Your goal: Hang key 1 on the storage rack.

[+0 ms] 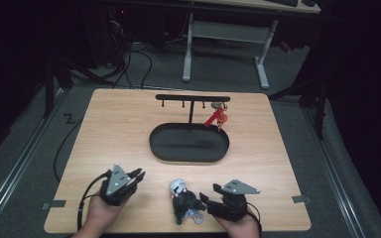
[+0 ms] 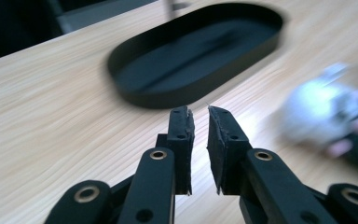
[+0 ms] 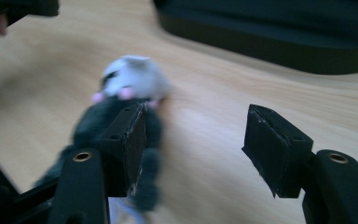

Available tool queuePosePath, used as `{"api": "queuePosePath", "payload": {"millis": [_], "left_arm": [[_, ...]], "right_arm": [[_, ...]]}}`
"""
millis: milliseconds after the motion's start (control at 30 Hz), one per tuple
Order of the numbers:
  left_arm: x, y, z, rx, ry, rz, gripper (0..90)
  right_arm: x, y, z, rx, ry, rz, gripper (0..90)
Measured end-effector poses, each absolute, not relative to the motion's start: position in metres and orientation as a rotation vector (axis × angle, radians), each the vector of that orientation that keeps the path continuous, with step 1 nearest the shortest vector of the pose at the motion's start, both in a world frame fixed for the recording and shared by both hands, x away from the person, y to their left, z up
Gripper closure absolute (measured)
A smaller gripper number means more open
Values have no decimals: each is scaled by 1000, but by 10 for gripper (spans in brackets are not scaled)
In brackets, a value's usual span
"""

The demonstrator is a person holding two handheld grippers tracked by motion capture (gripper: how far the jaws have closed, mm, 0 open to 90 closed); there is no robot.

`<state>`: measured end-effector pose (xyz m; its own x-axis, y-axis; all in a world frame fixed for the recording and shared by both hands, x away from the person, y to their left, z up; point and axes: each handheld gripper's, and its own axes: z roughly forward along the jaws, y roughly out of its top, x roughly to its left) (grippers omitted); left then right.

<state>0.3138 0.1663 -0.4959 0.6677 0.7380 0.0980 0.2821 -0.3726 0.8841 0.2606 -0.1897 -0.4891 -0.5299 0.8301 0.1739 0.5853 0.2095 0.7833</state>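
The right gripper [image 1: 206,197] sits at the near edge of the wooden table [image 1: 119,129], right of the middle, its jaws pointing left toward a small plush keychain doll [image 1: 182,198]. In the right gripper view its jaws [image 3: 193,140] stand wide apart and released, with bare wood between the pads; the left-hand pad overlaps the doll's dark body [image 3: 116,116] in that view, but whether it touches is not clear. The doll has a white head with pink spots, a black body and a pale ring at its lower end, and it lies on the table close to the near edge, just left of the right gripper.

The left gripper [image 1: 138,174] is held near the near-left corner, well apart from the doll, its jaws angled toward the middle of the table. In the left gripper view its pads [image 2: 199,140] stand a narrow gap apart, with nothing between them, so it is released and grasps nothing. The doll [image 2: 321,112] shows there as a blur off to the right.

Beyond both grippers, at the centre of the table, lies a black oval tray [image 1: 161,148], from which a black T-shaped hook rack [image 1: 191,98] rises. A red keychain [image 1: 214,118] hangs from the rack's right end, over the tray's far-right rim.
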Motion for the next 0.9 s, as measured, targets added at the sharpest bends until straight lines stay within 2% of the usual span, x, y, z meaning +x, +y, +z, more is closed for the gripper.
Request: {"api": "queuePosePath", "payload": {"millis": [167, 333, 467, 600, 900], "left_arm": [[330, 189, -500, 1915, 879, 631, 712], [328, 185, -503, 1940, 856, 627, 682], [328, 183, -503, 1939, 848, 615, 682], [328, 183, -504, 1947, 846, 605, 683], [329, 184, -504, 1951, 843, 589, 677]], "right_arm": [[257, -157, -494, 1258, 2289, 1242, 336], [264, -127, -504, 1194, 2336, 1134, 289], [266, -121, -509, 1169, 2362, 1043, 401], [268, -133, -506, 1207, 2338, 1001, 447], [275, -203, -504, 1407, 2171, 930, 444]]}}
